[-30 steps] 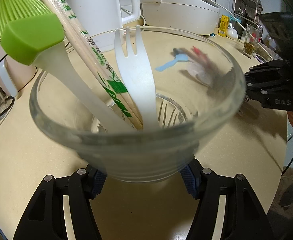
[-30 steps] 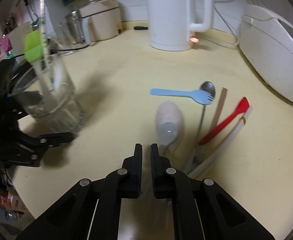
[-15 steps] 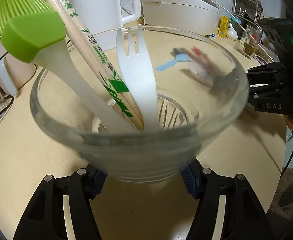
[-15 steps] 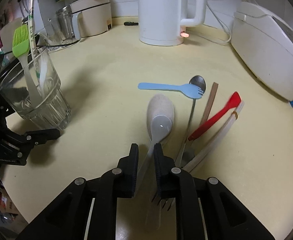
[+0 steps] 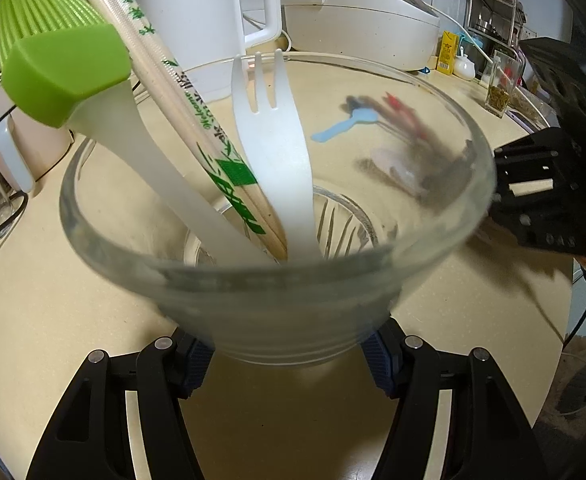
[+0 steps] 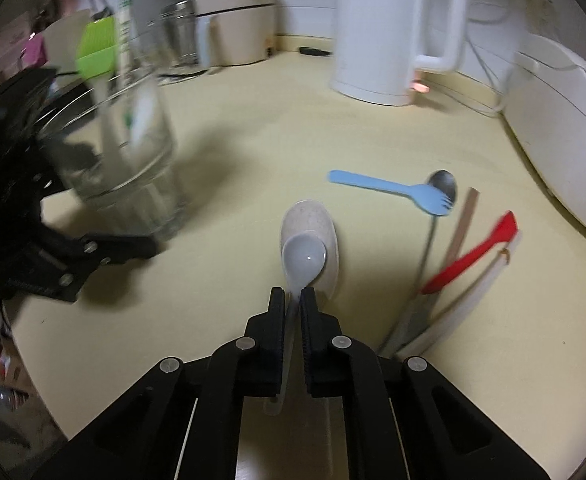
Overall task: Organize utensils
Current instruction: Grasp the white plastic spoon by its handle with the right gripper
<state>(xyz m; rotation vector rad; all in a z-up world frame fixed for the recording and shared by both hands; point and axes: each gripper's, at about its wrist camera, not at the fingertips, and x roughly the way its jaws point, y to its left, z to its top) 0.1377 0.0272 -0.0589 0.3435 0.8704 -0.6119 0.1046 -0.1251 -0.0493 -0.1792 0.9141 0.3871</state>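
My left gripper (image 5: 287, 362) is shut on a clear glass (image 5: 277, 300) that stands on the counter. In the glass lean a green silicone brush (image 5: 57, 76), wrapped chopsticks (image 5: 181, 104) and a white fork (image 5: 273, 140). My right gripper (image 6: 293, 300) is closing its jaws, and the pads press on the handle of a pale grey spoon (image 6: 304, 256). The spoon's bowl lies over a speckled beige spoon (image 6: 313, 220). To the right lie a blue fork (image 6: 393, 190), a metal spoon (image 6: 443, 184), a wooden stick (image 6: 463, 226) and a red spatula (image 6: 477, 254).
A white kettle (image 6: 389, 28) stands at the back of the cream counter and a white rice cooker (image 6: 565, 140) at the right. Jars and a beige appliance (image 6: 233, 28) crowd the back left. The glass (image 6: 133, 168) stands left of the loose utensils.
The right gripper's jaws parted around the pale spoon's handle, then shut on it, and the view rolled slightly. The left gripper and the glass have not moved.
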